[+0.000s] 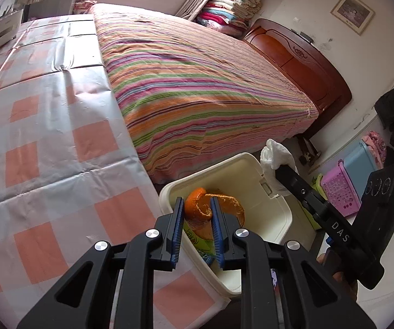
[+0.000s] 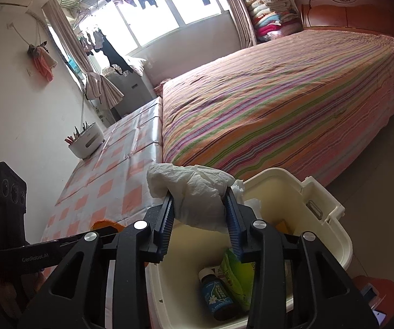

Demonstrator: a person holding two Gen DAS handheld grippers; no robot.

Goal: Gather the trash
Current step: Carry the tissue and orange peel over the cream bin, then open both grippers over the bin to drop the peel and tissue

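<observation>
My left gripper (image 1: 197, 205) is shut on a curled orange peel (image 1: 201, 205) and holds it over the cream plastic bin (image 1: 276, 213). My right gripper (image 2: 199, 205) is shut on a crumpled white tissue (image 2: 194, 189) above the same bin (image 2: 331, 235); the tissue (image 1: 278, 155) and right gripper also show in the left wrist view. Inside the bin lie a green wrapper (image 2: 238, 274) and a small dark bottle with a teal label (image 2: 219, 296). The green wrapper (image 1: 197, 242) shows below the peel.
The bin stands beside a table with a pink and white checked cloth (image 1: 46, 142). A striped bed (image 1: 197, 82) lies behind. A white utensil holder (image 2: 87, 139) stands on the table's far end. Pink and blue baskets (image 1: 342, 189) stand on the floor to the right.
</observation>
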